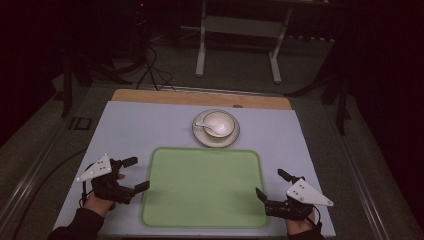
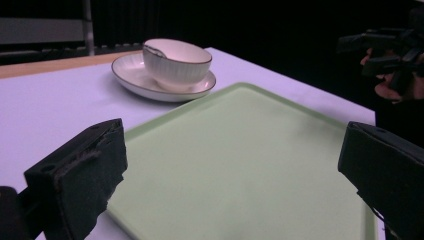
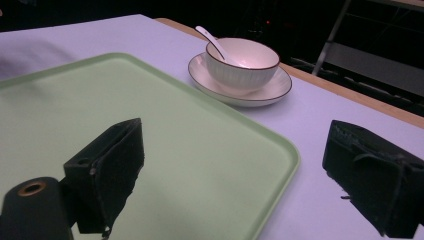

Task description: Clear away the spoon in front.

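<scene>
The left gripper point(image 1: 131, 174) rests with jaws spread, empty, at the green tray's point(image 1: 202, 187) left edge. The bowl point(image 1: 218, 123), spoon point(image 1: 204, 125) inside, stands on its saucer point(image 1: 199, 135) beyond the tray, slightly nearer the right gripper point(image 1: 272, 184), also spread, empty.

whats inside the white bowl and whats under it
A white spoon lies in the bowl, its handle leaning over the rim. The bowl stands on a white saucer. The bowl's wall hides the spoon's scoop in both gripper views.
</scene>
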Demonstrator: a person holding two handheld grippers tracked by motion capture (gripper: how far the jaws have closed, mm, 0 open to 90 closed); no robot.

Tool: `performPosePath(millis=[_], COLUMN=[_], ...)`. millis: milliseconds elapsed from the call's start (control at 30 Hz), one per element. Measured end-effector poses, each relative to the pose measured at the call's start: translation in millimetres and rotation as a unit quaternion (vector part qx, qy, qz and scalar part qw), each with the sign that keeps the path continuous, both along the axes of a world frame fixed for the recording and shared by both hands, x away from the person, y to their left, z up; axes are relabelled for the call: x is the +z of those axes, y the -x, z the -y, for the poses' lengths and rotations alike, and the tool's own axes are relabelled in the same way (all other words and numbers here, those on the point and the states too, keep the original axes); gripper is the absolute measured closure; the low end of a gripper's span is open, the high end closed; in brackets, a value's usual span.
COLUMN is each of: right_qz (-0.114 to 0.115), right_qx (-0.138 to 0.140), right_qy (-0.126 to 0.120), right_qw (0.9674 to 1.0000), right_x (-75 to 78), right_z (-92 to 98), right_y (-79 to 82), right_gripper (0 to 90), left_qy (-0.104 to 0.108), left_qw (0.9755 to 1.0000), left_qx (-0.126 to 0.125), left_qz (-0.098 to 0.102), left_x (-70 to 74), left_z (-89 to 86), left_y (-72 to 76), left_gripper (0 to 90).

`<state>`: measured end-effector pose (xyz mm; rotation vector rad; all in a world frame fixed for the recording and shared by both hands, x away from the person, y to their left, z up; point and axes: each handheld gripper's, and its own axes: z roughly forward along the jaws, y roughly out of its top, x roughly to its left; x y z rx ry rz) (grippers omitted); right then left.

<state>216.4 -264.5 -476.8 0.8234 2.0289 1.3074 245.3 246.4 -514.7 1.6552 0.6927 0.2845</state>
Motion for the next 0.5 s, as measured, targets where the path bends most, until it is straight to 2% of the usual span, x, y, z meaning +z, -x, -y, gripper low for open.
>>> performPosePath(millis=[200,233,267,333,367,400,500], right_qz=[0.013,0.013,0.021,0.022,0.022,0.023,0.026], right_qx=[0.008,0.008,0.011,0.012,0.013,0.014,0.013], right_qy=[-0.011,-0.011,-0.017,-0.018,-0.018,-0.018,-0.014], right_qw=[0.9998,0.9998,0.9996,0.9995,0.9995,0.9995,0.9995], right_x=[3.4,3.4,5.6,5.8,5.9,6.3,7.0], right_z=[0.7,0.7,1.7,1.7,1.6,1.0,-0.7], right_y=[3.0,3.0,4.4,4.7,4.9,4.9,5.4], right_gripper=[9.7,9.7,9.7,9.8,9.7,9.7,9.7], left_qy=[0.001,-0.002,0.003,0.008,0.005,-0.009,-0.021], left_qw=[1.0000,0.9999,0.9998,0.9995,0.9995,0.9993,0.9989], left_qx=[-0.005,-0.015,-0.020,-0.029,-0.033,-0.037,-0.041], left_qz=[-0.002,0.000,0.000,-0.002,-0.003,-0.004,0.001], left_x=[3.2,8.1,10.2,15.1,18.2,25.2,33.0], left_z=[3.1,6.9,8.7,12.4,14.3,18.5,22.4], left_y=[1.5,3.6,4.4,5.5,5.7,5.3,5.4], left_gripper=[0.0,0.0,0.0,0.0,0.0,0.0,0.0])
